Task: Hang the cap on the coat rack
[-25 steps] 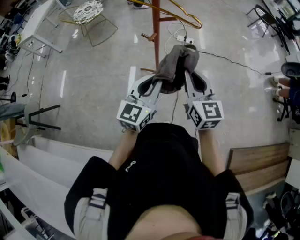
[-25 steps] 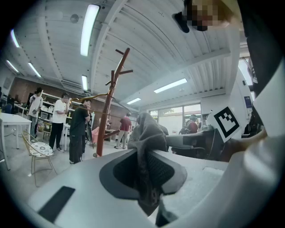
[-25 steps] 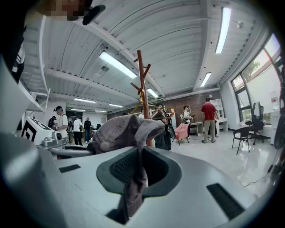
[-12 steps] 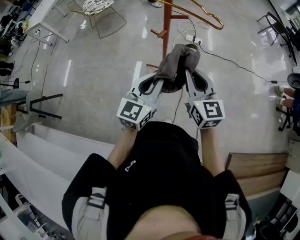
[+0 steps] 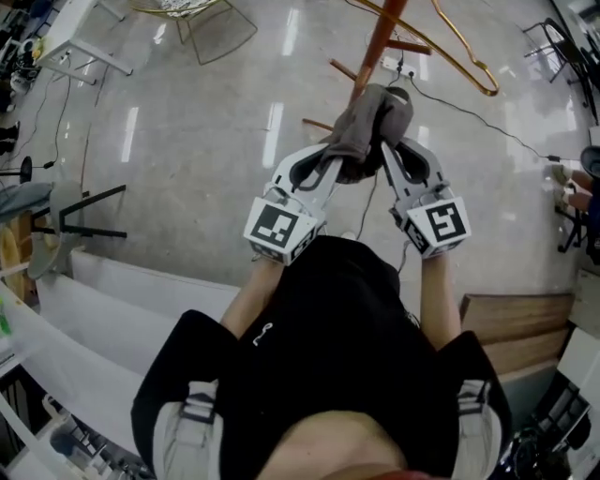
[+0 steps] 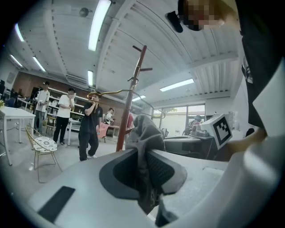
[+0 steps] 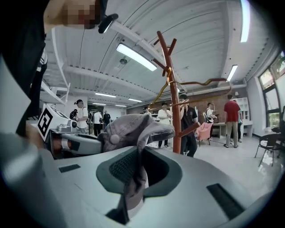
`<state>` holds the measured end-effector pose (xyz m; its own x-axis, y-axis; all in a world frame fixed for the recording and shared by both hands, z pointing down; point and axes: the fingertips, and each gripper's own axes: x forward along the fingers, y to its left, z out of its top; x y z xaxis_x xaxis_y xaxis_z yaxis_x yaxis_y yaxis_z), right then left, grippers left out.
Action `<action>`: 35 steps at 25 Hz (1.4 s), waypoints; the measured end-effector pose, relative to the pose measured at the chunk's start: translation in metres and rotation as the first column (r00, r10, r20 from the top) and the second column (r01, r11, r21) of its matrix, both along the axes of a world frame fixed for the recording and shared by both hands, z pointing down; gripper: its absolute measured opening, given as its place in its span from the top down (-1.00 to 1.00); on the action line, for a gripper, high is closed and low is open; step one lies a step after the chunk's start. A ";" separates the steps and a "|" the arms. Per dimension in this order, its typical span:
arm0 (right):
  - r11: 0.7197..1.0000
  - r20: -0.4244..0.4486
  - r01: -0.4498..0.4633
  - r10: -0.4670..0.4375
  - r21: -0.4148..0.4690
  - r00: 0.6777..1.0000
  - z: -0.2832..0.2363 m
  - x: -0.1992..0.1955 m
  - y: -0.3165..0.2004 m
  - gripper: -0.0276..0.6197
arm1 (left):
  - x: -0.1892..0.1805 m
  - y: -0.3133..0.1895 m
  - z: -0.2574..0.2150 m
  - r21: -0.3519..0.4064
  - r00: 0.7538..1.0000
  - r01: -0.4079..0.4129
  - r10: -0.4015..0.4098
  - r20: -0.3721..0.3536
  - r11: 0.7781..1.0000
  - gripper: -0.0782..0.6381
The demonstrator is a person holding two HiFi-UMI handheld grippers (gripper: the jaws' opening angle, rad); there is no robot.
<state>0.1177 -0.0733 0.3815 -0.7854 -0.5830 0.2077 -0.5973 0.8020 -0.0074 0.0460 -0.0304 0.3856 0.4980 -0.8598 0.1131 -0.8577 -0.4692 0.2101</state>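
A grey cap (image 5: 368, 129) hangs between my two grippers, held up in front of the person's chest. My left gripper (image 5: 330, 167) is shut on the cap's left edge, whose cloth (image 6: 143, 160) is pinched between its jaws. My right gripper (image 5: 382, 155) is shut on the other edge, with the fabric (image 7: 133, 176) clamped and the cap's crown and button (image 7: 116, 139) showing above. The red-brown coat rack (image 5: 378, 42) rises just beyond the cap, its pegs branching off the pole (image 7: 174, 95). A gold hanger (image 5: 466, 58) hangs on the rack.
A wire chair (image 5: 202, 19) and a white table (image 5: 66, 42) stand at the far left of the floor. A cable and power strip (image 5: 398, 67) lie near the rack's base. Several people (image 6: 90, 127) stand in the background. A wooden bench (image 5: 520, 328) is at right.
Both grippers with the cap have shifted slightly right and toward the rack; the rack's pole and hanger now sit closer above the cap.
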 end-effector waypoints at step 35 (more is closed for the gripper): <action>0.986 -0.238 -0.129 0.102 -0.102 0.966 0.068 -0.059 -0.058 0.83 | -0.040 -0.058 0.074 -0.086 0.949 -0.273 0.282 0.137 0.958 0.69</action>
